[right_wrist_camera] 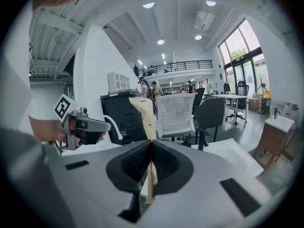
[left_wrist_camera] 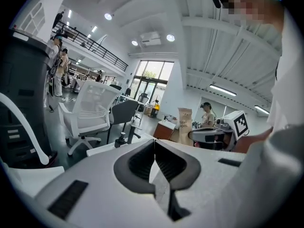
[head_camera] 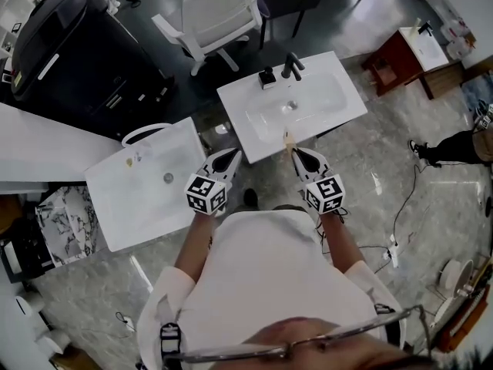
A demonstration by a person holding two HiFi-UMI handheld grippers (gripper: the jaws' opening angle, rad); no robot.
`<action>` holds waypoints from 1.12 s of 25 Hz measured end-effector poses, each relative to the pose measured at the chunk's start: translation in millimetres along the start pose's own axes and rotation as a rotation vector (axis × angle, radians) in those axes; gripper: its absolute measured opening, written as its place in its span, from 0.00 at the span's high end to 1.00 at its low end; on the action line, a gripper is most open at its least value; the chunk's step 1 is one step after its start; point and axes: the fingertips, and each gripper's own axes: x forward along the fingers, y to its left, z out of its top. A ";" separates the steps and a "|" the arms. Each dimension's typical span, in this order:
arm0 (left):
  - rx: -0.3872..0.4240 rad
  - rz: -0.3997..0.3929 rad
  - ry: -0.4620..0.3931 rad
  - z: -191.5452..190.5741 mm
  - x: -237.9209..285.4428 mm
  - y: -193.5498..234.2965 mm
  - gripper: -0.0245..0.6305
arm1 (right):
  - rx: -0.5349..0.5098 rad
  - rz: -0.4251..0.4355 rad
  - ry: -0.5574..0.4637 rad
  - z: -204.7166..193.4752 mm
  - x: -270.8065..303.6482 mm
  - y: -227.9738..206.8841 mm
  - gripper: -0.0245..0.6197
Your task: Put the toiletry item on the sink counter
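Note:
A thin beige toiletry packet (head_camera: 287, 139) stands upright in my right gripper (head_camera: 296, 153), which is shut on it. In the right gripper view the packet (right_wrist_camera: 144, 113) rises from between the closed pads (right_wrist_camera: 151, 146). My left gripper (head_camera: 233, 155) is level with the right one, its jaws shut with nothing between them (left_wrist_camera: 155, 144). Both grippers point at the white sink counter (head_camera: 339, 106) just ahead, which carries a black faucet (head_camera: 291, 66) and a small black item (head_camera: 267, 77). From the left gripper view, the right gripper (left_wrist_camera: 223, 129) and the packet (left_wrist_camera: 184, 122) show off to the right.
A second white basin counter (head_camera: 123, 206) stands at the left. Behind the sinks are a white chair (head_camera: 216, 18), a dark chair and a big black cabinet (head_camera: 77, 52). A red-brown stand (head_camera: 397, 60), floor cables and a person's legs (head_camera: 454, 146) are at the right.

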 end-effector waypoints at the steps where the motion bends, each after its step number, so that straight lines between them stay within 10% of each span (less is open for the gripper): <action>1: -0.004 -0.001 0.000 0.8 0.5 3.3 0.96 | 0.006 -0.003 0.003 0.4 2.7 -1.1 0.95; 28: -0.082 0.155 -0.030 7.6 19.4 25.7 0.96 | -0.133 0.162 0.087 17.7 60.3 -32.0 0.95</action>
